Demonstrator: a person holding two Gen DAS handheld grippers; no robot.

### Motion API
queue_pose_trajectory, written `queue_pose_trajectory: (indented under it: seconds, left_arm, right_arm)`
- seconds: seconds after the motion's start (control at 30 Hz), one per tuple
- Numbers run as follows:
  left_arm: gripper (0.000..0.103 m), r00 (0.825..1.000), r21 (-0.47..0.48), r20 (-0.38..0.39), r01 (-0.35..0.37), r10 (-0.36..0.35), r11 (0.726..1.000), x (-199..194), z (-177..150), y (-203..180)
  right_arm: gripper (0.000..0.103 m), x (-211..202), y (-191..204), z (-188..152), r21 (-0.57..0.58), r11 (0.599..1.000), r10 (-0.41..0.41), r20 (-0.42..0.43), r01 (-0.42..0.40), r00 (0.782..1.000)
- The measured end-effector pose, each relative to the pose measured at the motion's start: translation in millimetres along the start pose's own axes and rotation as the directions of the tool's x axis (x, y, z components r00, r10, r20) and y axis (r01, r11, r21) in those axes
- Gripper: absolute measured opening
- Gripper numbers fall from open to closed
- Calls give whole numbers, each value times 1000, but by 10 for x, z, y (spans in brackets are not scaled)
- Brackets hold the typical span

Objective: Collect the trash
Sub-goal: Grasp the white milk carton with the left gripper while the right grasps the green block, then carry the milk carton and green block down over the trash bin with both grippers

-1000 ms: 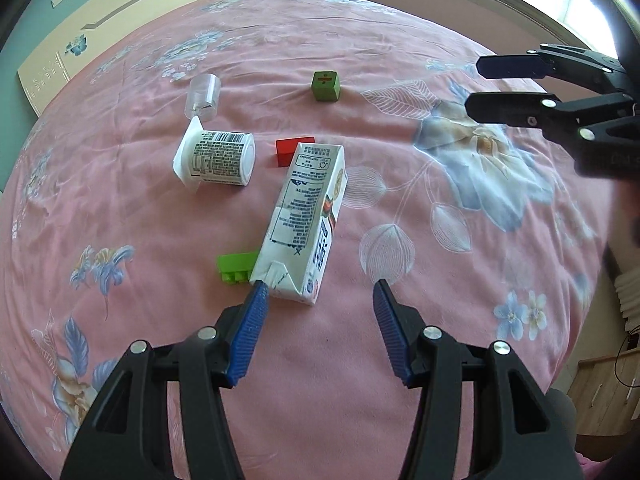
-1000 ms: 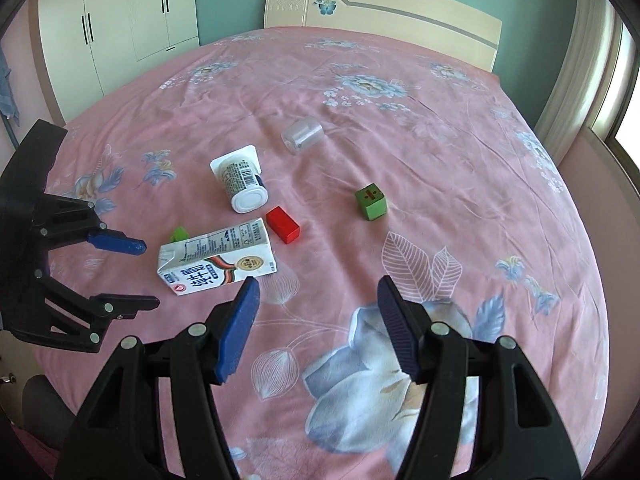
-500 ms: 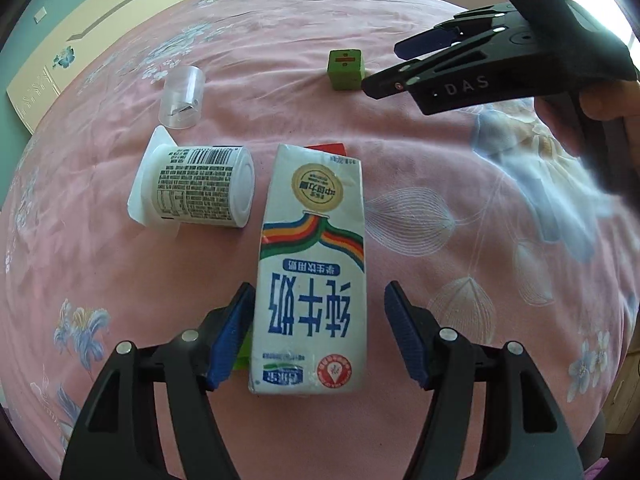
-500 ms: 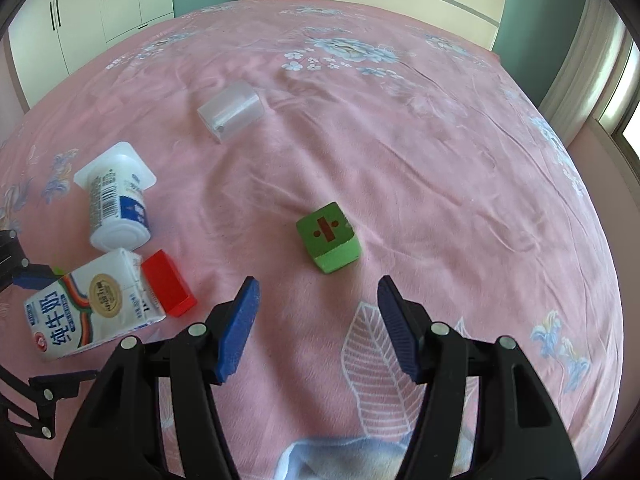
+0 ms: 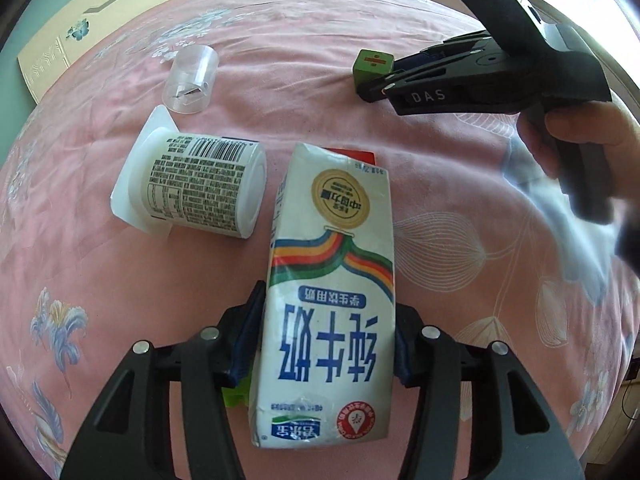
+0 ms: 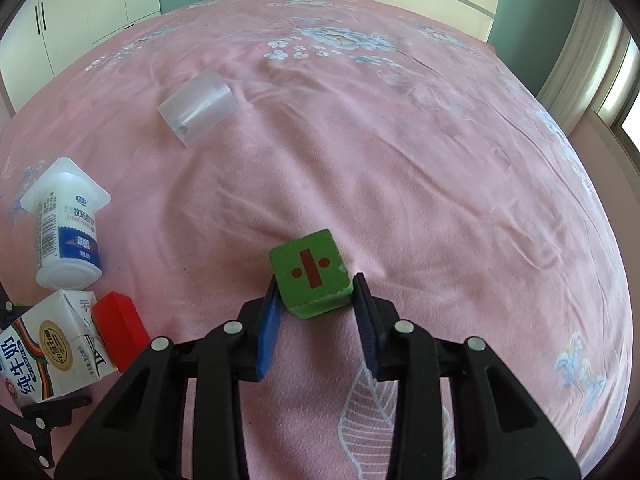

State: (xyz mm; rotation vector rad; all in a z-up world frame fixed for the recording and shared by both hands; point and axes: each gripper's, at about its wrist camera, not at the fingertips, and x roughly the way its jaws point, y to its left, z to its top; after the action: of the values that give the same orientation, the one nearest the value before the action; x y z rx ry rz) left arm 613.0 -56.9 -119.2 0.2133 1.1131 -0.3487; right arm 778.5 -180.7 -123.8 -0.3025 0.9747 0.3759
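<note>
Your left gripper [image 5: 326,344] is squeezed shut on the milk carton [image 5: 330,280], and your right gripper [image 6: 316,312] pinches the green block [image 6: 310,278].

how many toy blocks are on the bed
3: green wooden cube between the right gripper fingers, red block beside the white milk carton, green brick mostly hidden under it.

Bright daylight from the window [image 6: 628,116] (blown out), fisheye-bent edges, blurred hand [image 5: 580,136].
</note>
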Motion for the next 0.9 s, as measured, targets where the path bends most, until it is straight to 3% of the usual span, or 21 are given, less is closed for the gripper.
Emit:
queue_pose_trajectory:
  seconds: [0.3, 0.57, 0.9]
  left_arm:
    - [52, 1000, -27, 24, 3, -3, 1000, -333, -39, 16]
    - [51, 998, -32, 59, -8, 10, 999, -774, -106, -104]
    - [50, 990, -45, 127, -49, 55, 998, -1514, -288, -200]
  right_arm:
    - [31, -489, 65, -118, 9, 1000, 5, 55, -5, 998]
    - [30, -835, 137, -241, 41, 998, 42, 50, -45, 998]
    - [30, -1743, 291, -386, 37, 999, 33, 117, -37, 993]
